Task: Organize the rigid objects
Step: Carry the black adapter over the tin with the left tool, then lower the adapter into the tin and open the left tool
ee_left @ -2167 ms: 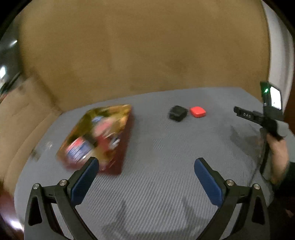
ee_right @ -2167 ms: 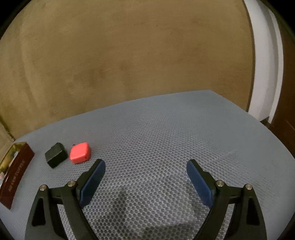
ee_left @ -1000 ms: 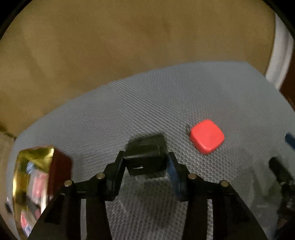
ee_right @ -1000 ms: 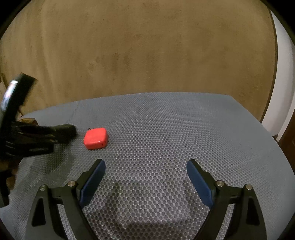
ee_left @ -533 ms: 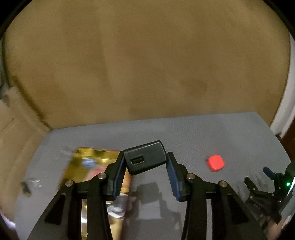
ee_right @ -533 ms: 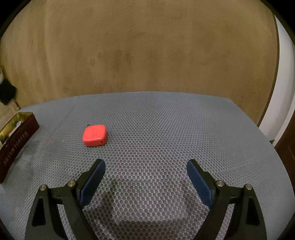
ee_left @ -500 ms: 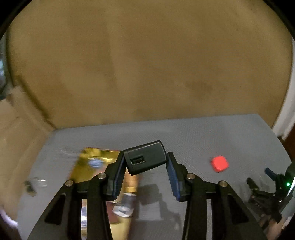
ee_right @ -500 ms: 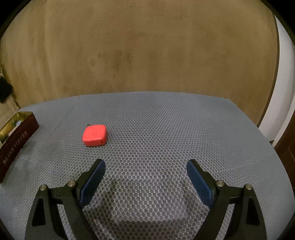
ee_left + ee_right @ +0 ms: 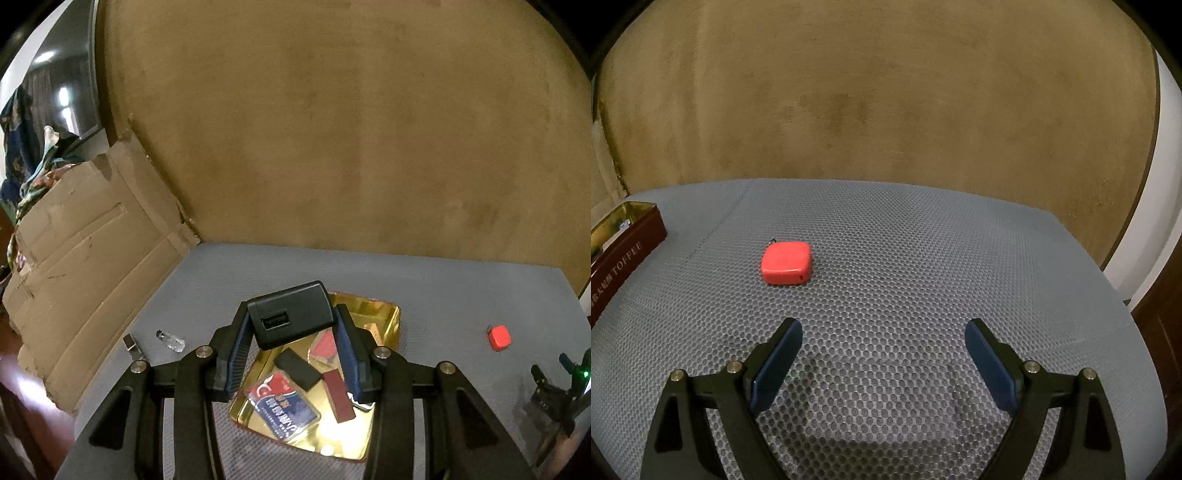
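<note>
Left tongs [image 9: 293, 332] are clamped on the black charger block [image 9: 291, 319], blue pads pressed against its two short ends, and the block hangs in the air above the open gold tin [image 9: 384, 314]. Its long axis runs across the view from pad to pad, tipped so the right end sits a touch higher than the left. The face with the USB socket points back toward the camera and slightly down.

Below it, the tin sits on the grey mesh desk [image 9: 443, 295], with a blue and red card [image 9: 282, 406], a flat black piece [image 9: 297, 369] and a dark red strip [image 9: 338, 397] lying inside. The tin's outer wall is dark red with lettering in the right wrist view [image 9: 624, 254].

Left of the tin, on the mesh, lie a small clear vial [image 9: 170, 340] and a little metal bit [image 9: 129, 343], close together. Torn cardboard [image 9: 85, 258] leans along the left edge.

The small red square case [image 9: 786, 262] lies flat on the mesh, well apart from the tin, out to its right.

Right tongs [image 9: 884, 354] stand wide with nothing between the pads, hanging over bare mesh near the red case
</note>
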